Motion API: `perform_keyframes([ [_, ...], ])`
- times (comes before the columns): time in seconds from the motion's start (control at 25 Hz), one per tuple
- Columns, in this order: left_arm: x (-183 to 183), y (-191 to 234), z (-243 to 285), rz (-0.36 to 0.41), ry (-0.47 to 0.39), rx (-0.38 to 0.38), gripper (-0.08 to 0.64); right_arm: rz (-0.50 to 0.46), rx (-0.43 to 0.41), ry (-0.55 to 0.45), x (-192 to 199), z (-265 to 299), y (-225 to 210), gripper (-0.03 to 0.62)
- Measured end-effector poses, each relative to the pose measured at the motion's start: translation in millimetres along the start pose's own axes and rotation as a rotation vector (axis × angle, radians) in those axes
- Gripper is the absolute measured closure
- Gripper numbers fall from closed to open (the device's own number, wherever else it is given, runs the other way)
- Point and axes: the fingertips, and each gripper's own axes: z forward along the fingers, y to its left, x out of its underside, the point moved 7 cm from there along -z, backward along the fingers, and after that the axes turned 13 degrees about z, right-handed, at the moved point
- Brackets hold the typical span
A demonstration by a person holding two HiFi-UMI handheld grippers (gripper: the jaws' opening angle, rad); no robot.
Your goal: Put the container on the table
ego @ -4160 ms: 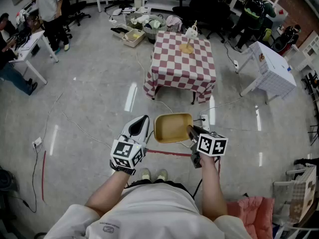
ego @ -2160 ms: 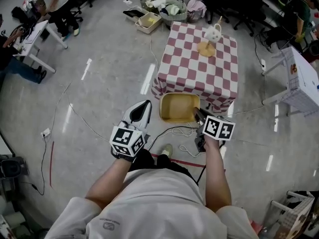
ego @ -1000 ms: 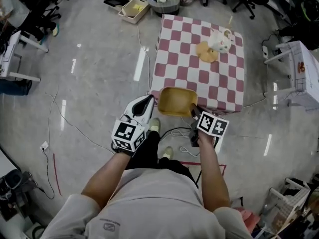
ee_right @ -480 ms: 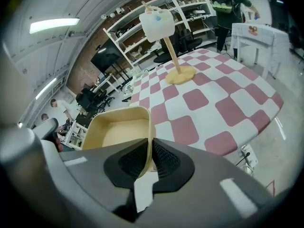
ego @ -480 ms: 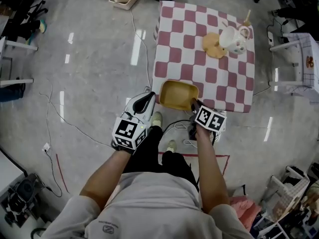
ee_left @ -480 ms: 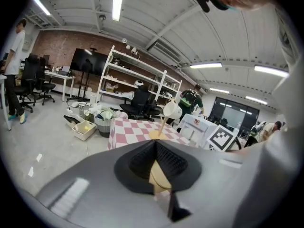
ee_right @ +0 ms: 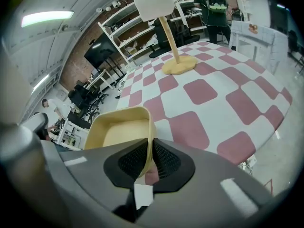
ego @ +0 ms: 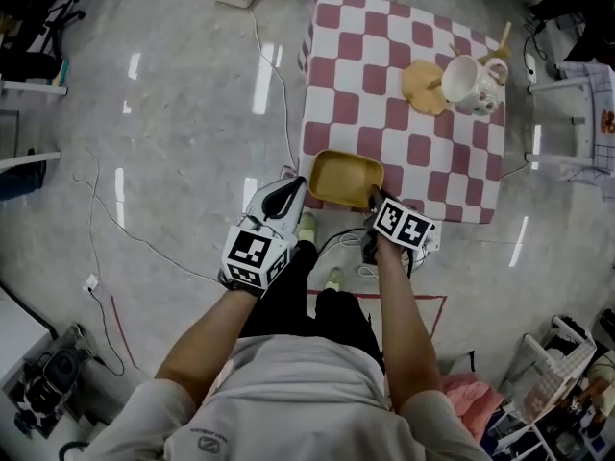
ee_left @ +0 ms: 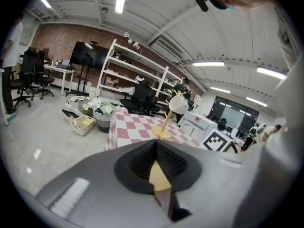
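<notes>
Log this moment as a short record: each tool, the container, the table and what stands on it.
right tool: shut on the container's near rim
left tool: jaws together, beside the container's left edge
container: yellow, empty, over the table's near edge; contact with the cloth cannot be told
table: covered with a red-and-white checked cloth
on the table: a white mug hung on a yellow stand, toward the far right
task state: container not yet released

Lab, metal shelving (ee_left: 124, 75); office chairs (ee_left: 141, 98); desks (ee_left: 58, 69)
</notes>
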Motion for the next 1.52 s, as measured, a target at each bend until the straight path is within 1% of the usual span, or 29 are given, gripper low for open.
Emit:
perform_keyframes([
  [0.28, 6.7, 4.9, 5.6, -0.014, 0.018, 0.002, 0.554, -0.01, -0.011, 0.011, 1.3, 10.8, -2.9, 0.555],
  [0.4, 5.1, 3.5, 5.6, -0.016, 0.017, 0.003, 0.554, -0.022, -0.016, 0.004, -0.9, 6.8, -3.8, 0.531],
  [0.48, 3.6, 1.1, 4.5, -0.019, 0.018, 0.002, 0.554, -0.032, -0.011, -0.002, -2.4, 1.5, -4.9, 0.528],
  [0.64, -1.3, -10.2, -0.8, -0.029, 0.027, -0.003, 0.554, -0.086, 0.005, -0.038, -6.4, -20.3, -2.7, 0.528],
  [0.76, -9.5, -24.7, -7.8, -0.029, 0.026, -0.004, 0.554, -0.144, -0.001, -0.069, -9.0, -44.9, 5.3, 0.529],
  [0.96, -31.0, -50.0, -22.0, -0.021, -0.002, -0.012, 0.554, -0.224, -0.089, -0.108, -12.4, -87.7, 27.8, 0.537],
  [1.0, -34.5, -57.3, -27.1, -0.024, -0.001, -0.014, 0.554, -0.23, -0.11, -0.11, -10.9, -98.7, 31.3, 0.559],
  [1.12, -45.5, -76.0, -38.6, -0.024, -0.013, -0.015, 0.554, -0.249, -0.184, -0.133, -11.0, -128.5, 44.1, 0.565],
  [1.2, -53.7, -86.5, -45.7, -0.021, -0.033, -0.017, 0.554, -0.278, -0.227, -0.16, -12.5, -147.7, 53.4, 0.58],
  [1.52, -92.9, -131.0, -87.3, 0.005, -0.101, -0.035, 0.554, -0.414, -0.362, -0.254, -2.8, -230.0, 82.6, 0.581],
])
